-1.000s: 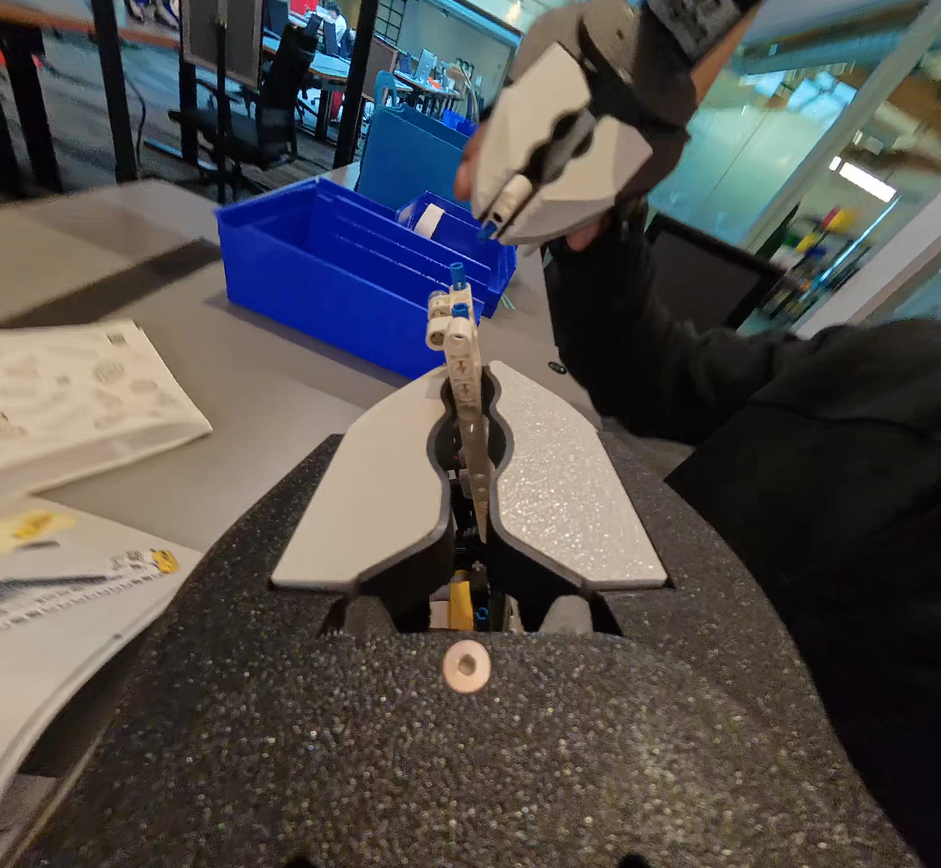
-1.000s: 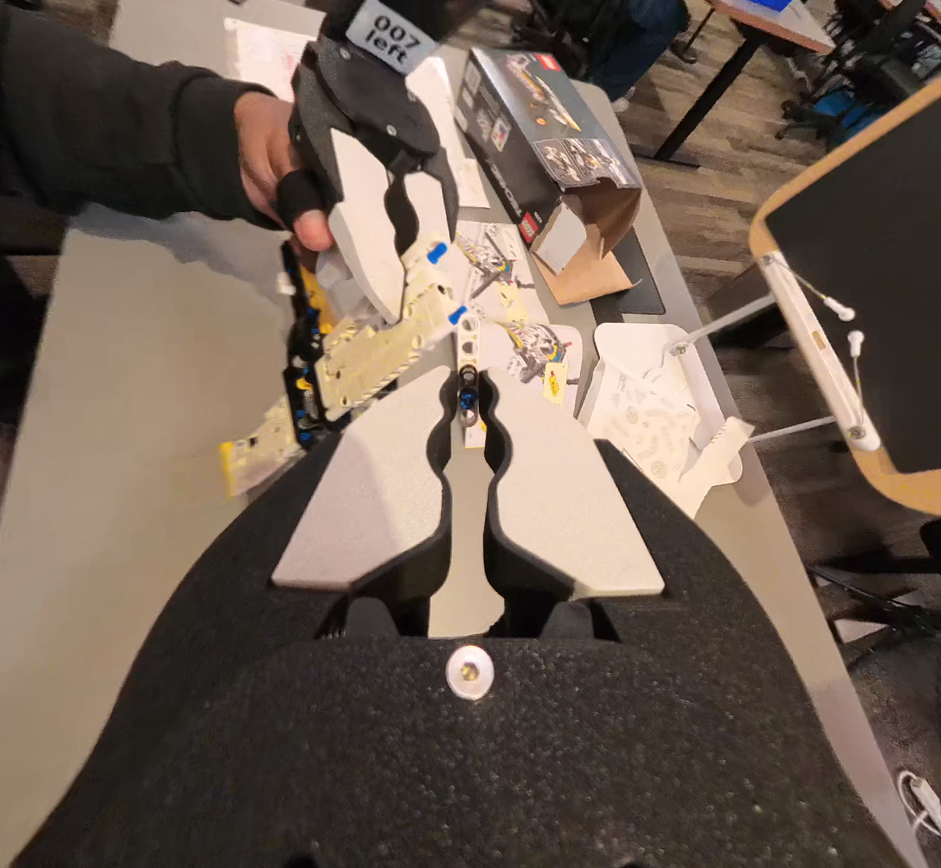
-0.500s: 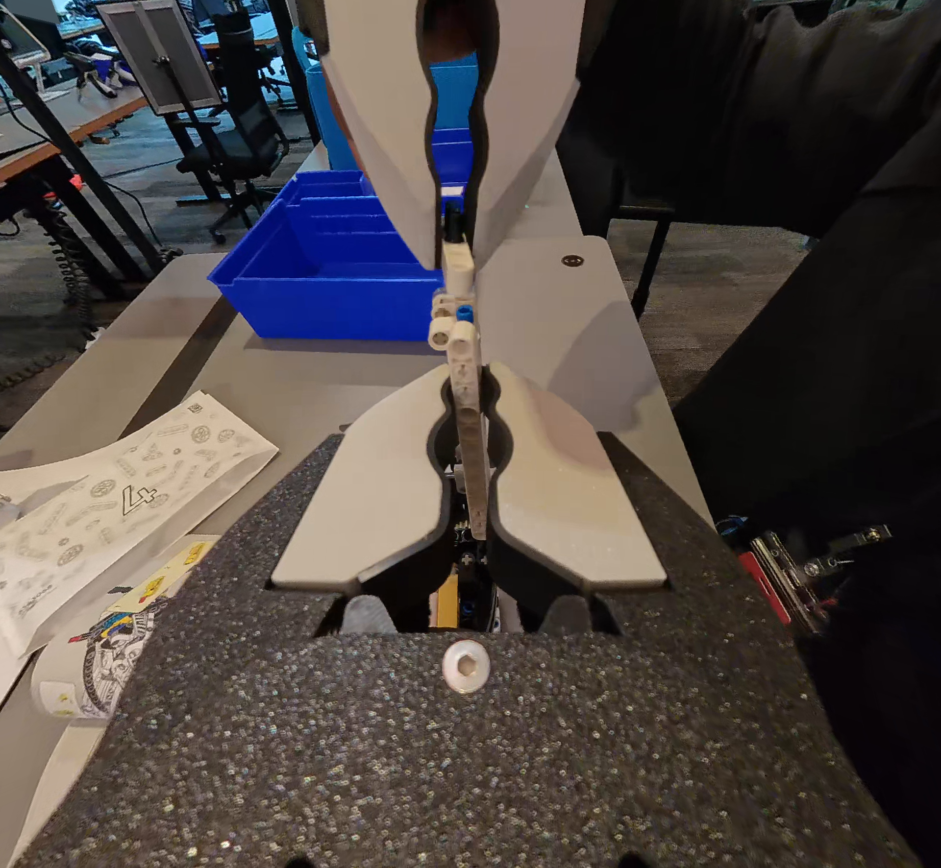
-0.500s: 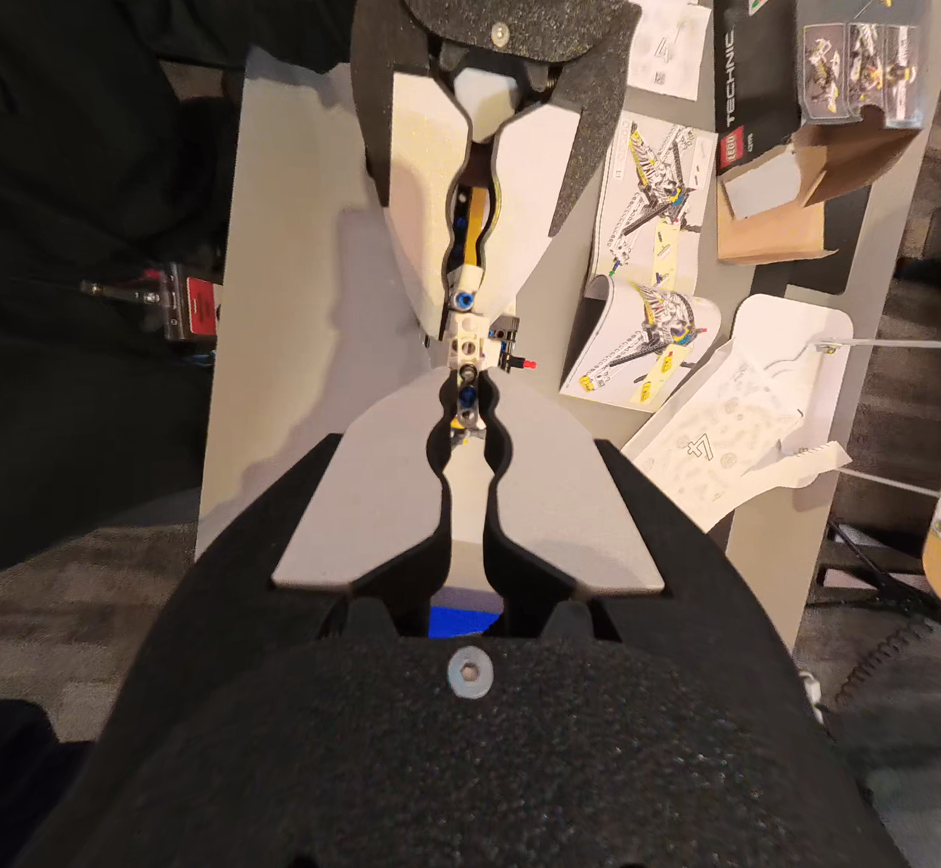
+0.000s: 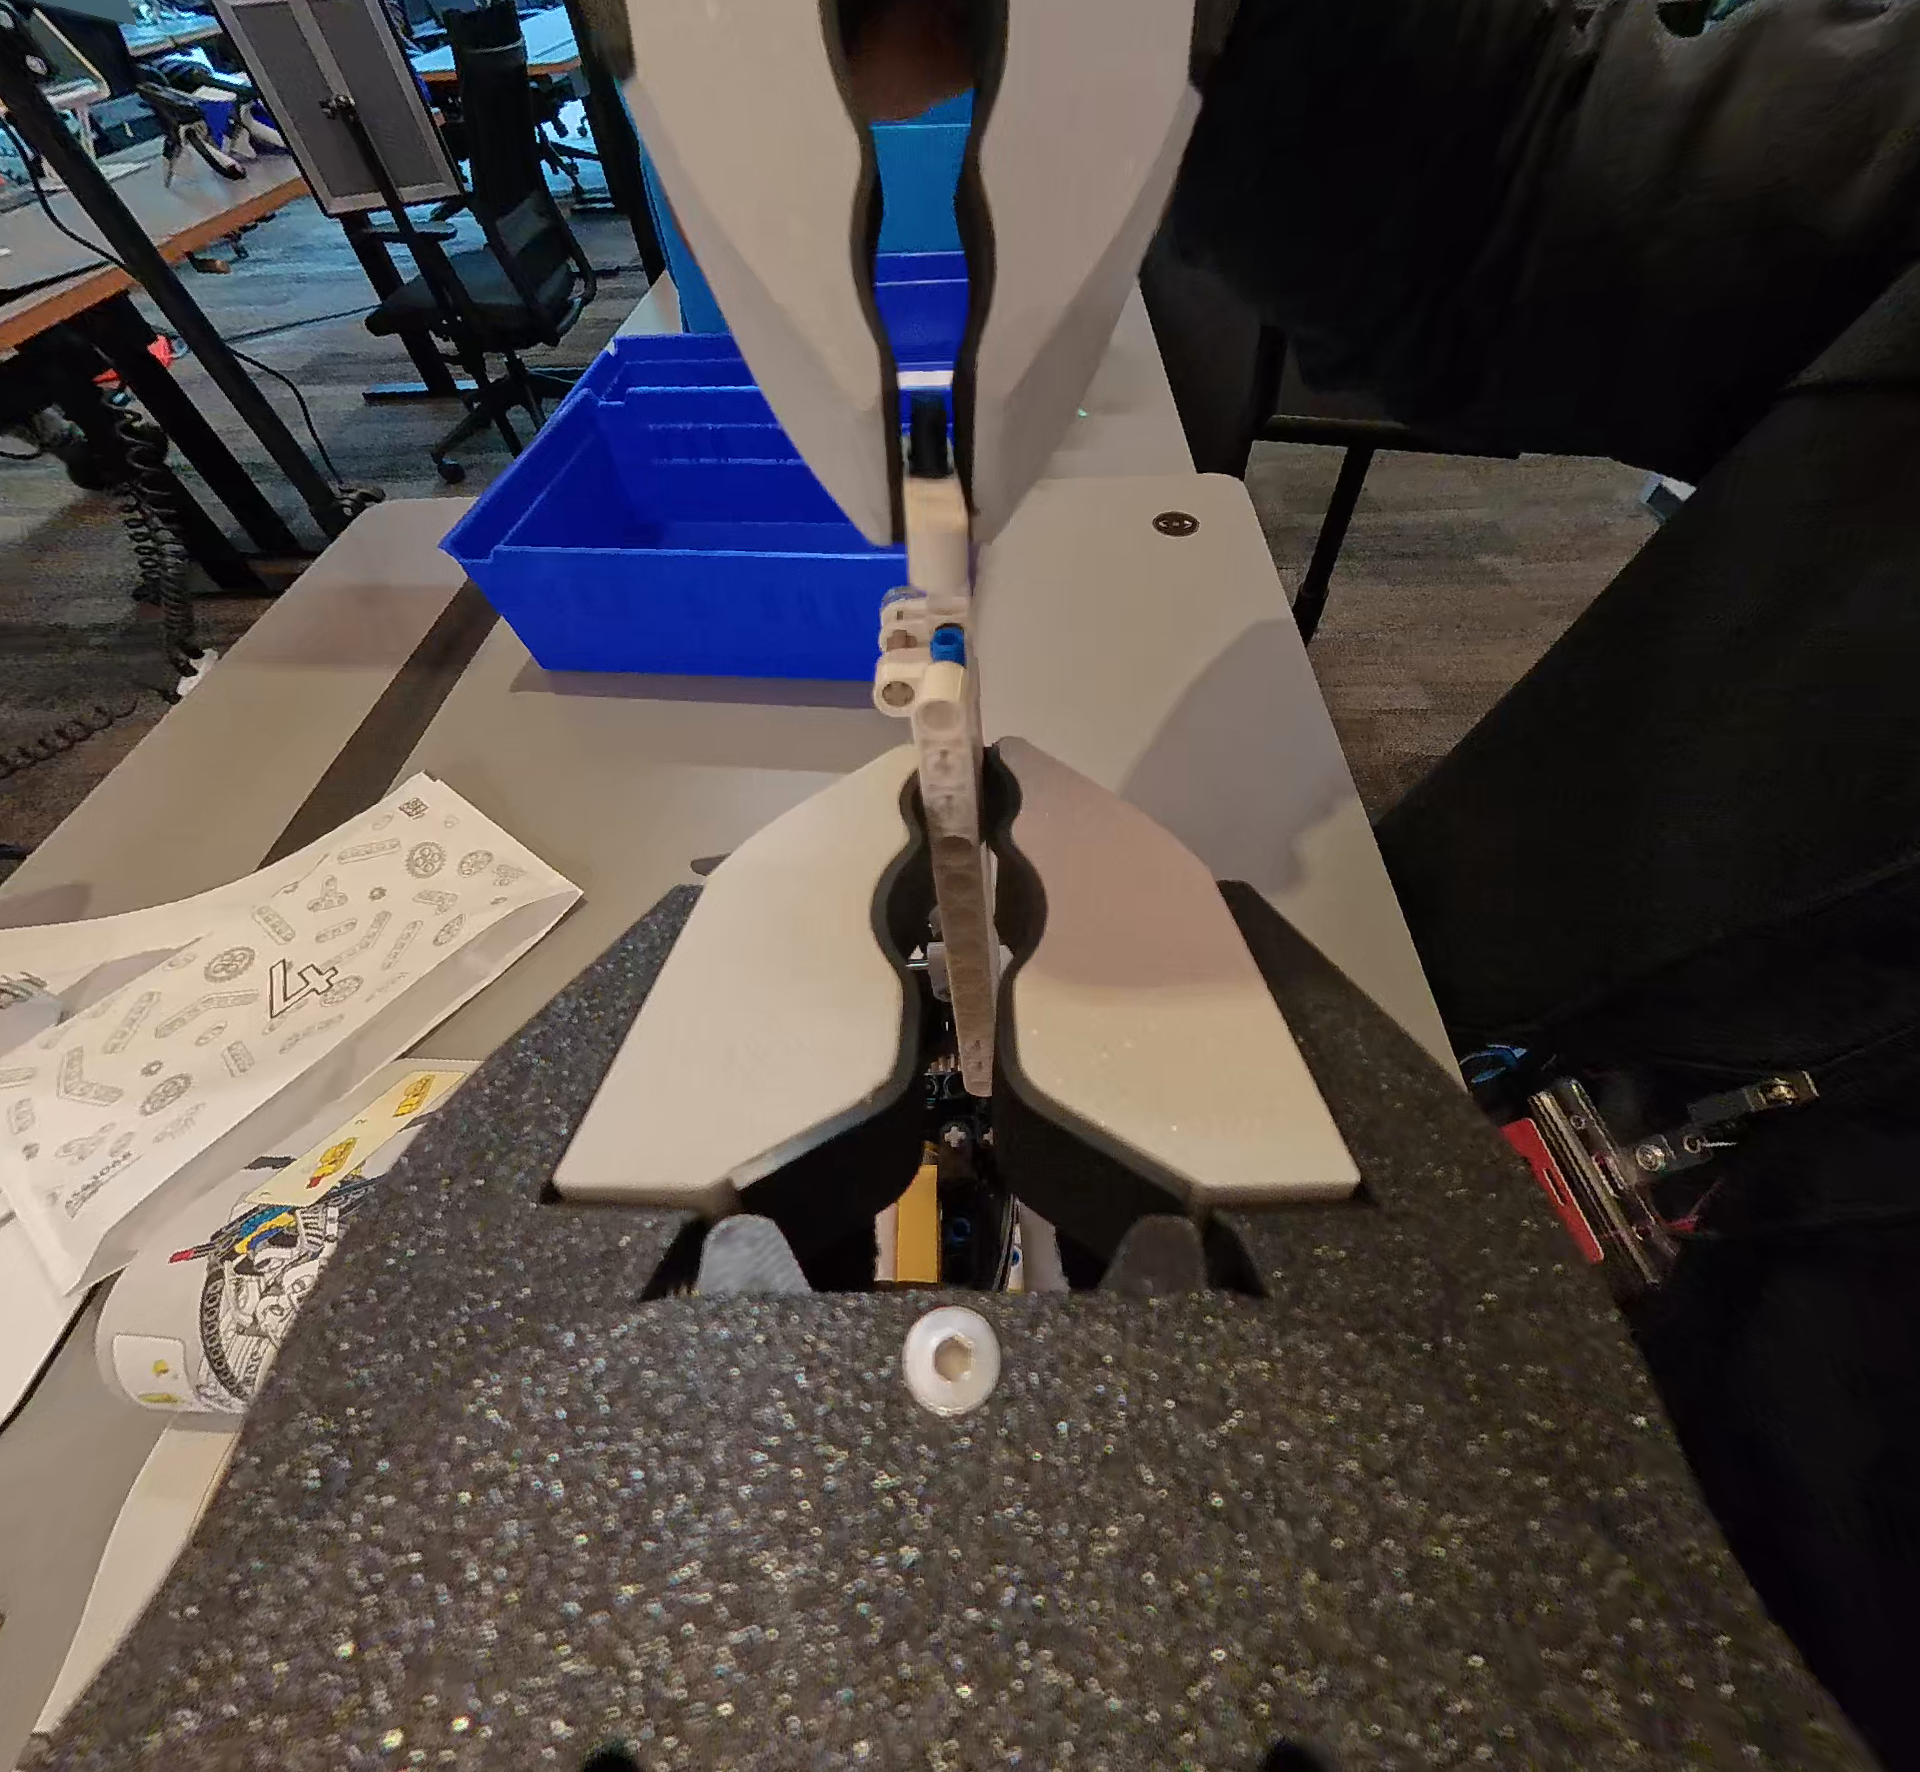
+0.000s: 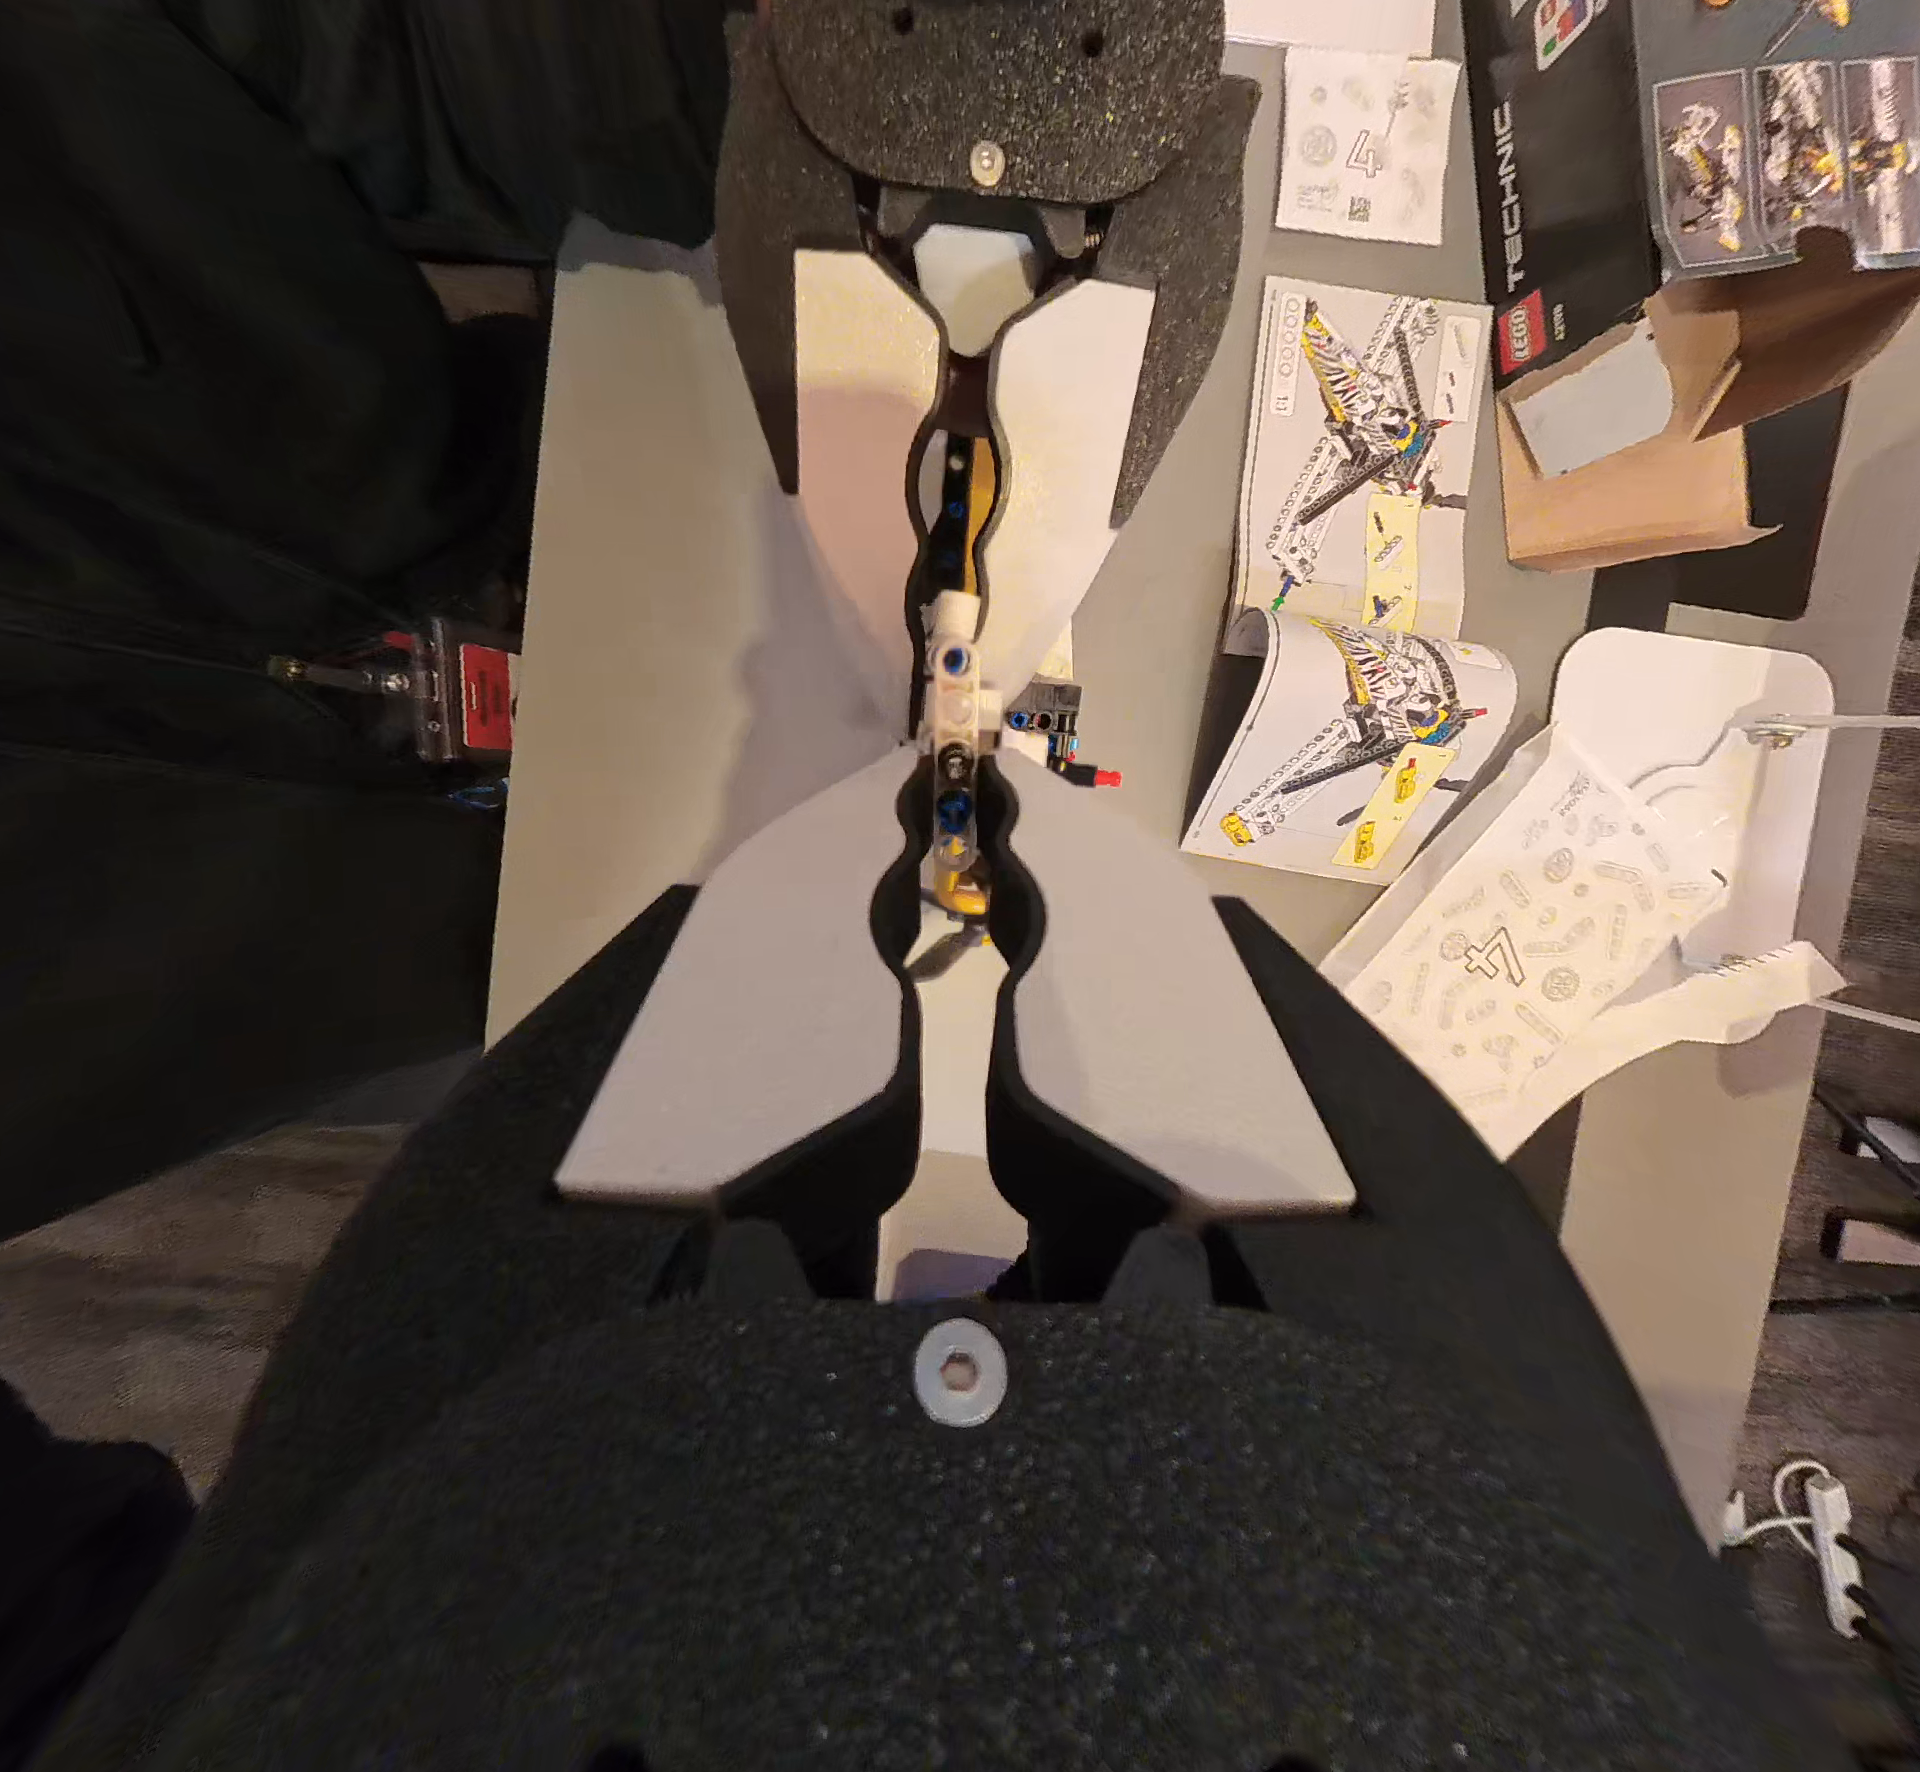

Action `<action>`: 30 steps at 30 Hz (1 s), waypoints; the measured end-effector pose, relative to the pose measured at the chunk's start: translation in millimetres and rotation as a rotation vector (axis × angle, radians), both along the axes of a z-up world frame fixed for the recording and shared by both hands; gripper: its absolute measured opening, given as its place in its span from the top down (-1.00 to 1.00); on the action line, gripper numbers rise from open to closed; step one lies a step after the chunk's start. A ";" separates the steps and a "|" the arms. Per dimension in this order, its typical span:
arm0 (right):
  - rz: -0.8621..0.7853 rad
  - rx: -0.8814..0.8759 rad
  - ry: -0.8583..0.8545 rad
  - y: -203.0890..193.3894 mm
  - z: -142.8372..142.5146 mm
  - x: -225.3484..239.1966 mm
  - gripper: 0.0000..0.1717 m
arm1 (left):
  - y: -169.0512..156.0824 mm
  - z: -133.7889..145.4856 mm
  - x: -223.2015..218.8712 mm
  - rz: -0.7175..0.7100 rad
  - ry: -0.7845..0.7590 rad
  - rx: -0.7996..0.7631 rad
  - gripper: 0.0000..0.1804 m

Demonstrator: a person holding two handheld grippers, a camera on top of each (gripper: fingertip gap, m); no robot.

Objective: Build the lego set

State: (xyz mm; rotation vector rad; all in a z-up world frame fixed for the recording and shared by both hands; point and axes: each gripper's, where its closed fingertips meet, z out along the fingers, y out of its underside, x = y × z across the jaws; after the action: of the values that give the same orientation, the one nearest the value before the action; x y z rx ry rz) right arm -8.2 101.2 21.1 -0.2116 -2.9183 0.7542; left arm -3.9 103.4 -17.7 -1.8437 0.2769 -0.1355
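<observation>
Keeping left gripper (image 5: 951, 766) pinched on the white beam assembly (image 5: 956, 849) at frame centre, right gripper (image 6: 956, 772) clamped on the small white beam (image 6: 954, 787), pressing squarely, ends aligned

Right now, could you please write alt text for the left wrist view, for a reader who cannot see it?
The left tool grips a pale toy-brick assembly upright, while the right tool comes down from above, pinching a small white brick piece at its top. Behind stands a blue bin on a grey table, with printed sheets at left.
</observation>
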 end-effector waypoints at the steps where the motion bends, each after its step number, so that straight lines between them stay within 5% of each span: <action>1: -0.002 0.006 -0.009 0.3 -2.8 0.1 0.92 | 0.5 -0.2 -0.2 -0.001 -0.001 -0.001 0.92; 30: -0.035 -0.053 -0.092 7.3 -17.2 -18.0 0.92 | 8.3 -1.9 -17.7 0.034 -0.029 0.044 0.89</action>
State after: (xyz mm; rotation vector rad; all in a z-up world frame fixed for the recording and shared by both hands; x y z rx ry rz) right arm -26.1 108.5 3.9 -0.3101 -2.9736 0.8382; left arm -21.6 111.7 -19.6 -1.8002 0.2265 -0.1312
